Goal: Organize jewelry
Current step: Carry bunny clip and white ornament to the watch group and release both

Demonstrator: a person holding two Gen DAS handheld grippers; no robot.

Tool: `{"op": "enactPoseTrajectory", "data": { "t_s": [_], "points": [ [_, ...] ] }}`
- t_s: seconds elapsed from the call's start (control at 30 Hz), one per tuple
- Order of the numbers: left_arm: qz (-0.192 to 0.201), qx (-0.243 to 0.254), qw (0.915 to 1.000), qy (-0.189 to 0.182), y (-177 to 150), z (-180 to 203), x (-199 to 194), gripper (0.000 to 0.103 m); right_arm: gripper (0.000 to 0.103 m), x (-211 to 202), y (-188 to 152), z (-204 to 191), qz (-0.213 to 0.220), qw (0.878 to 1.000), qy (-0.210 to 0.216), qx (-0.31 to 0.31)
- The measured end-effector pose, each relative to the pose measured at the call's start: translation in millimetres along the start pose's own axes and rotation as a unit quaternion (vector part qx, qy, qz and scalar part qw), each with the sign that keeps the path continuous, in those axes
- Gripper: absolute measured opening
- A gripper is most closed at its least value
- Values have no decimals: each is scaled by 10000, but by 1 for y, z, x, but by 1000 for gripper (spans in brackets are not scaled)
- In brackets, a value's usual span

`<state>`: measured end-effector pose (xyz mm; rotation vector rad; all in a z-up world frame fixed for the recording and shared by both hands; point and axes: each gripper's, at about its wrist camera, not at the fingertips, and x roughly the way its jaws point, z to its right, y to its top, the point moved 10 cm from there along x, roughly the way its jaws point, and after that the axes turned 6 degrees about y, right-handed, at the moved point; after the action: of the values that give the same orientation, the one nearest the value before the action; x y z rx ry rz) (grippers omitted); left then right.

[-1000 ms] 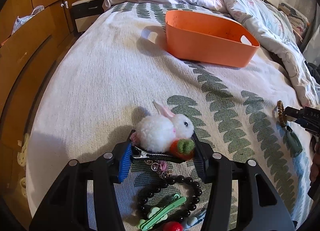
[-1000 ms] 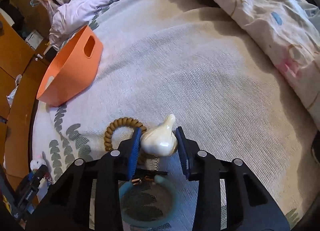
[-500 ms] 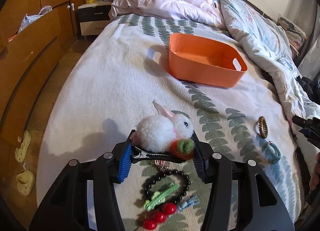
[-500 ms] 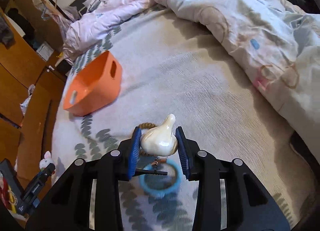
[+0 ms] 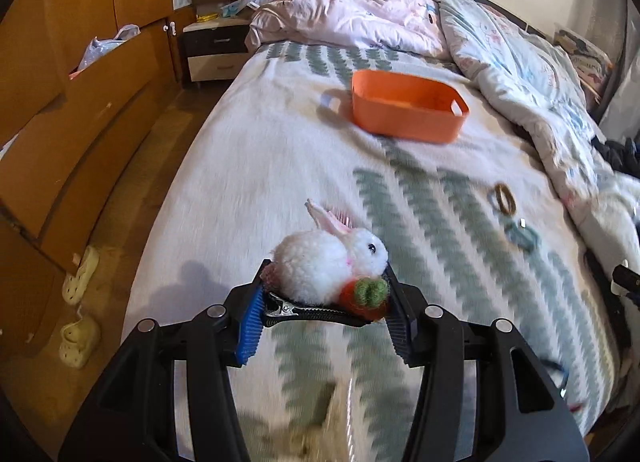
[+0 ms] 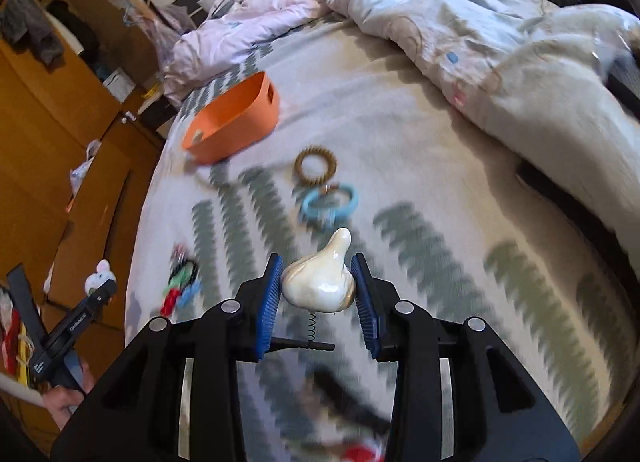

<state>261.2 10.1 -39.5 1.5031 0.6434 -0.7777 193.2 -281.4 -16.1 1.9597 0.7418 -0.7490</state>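
My left gripper [image 5: 326,308] is shut on a white fluffy bunny hair clip [image 5: 328,266] with an orange carrot, held above the bed. My right gripper [image 6: 318,290] is shut on a cream pearly clip [image 6: 320,282] with a small spring under it. An orange basket [image 5: 408,110] sits far ahead on the bed; it also shows in the right wrist view [image 6: 234,126]. A brown coil hair tie [image 6: 316,166] and a blue ring [image 6: 330,206] lie on the bedspread. A pile of small colourful clips and a black bead bracelet [image 6: 182,282] lies to the left.
A rumpled duvet [image 5: 520,70] covers the bed's right and far side. A wooden wardrobe [image 5: 80,102] and a nightstand [image 5: 212,50] stand left of the bed. Pale slippers [image 5: 80,302] lie on the floor. The left gripper shows in the right wrist view [image 6: 100,286].
Both grippers have lifted and pulled back with their clips still held. The basket and the rings now look smaller and farther off.
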Motion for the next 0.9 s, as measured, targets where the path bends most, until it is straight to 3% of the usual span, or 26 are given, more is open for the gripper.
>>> {"op": "enactPoseTrajectory", "data": {
  "t_s": [0.33, 0.63, 0.73, 0.9],
  "points": [
    [-143, -1, 9998, 159, -77, -5, -16, 52, 36, -11, -64, 20, -83, 9995, -318, 36],
    [65, 226, 9986, 464, -97, -1, -27, 58, 37, -13, -76, 45, -93, 9983, -516, 261],
    [81, 223, 9984, 504, -97, -2, -28, 61, 41, -11, -78, 53, -173, 9974, -634, 303],
    [106, 153, 9987, 480, -95, -5, -28, 68, 61, -14, -75, 58, -9, 9969, -701, 368]
  ]
}}
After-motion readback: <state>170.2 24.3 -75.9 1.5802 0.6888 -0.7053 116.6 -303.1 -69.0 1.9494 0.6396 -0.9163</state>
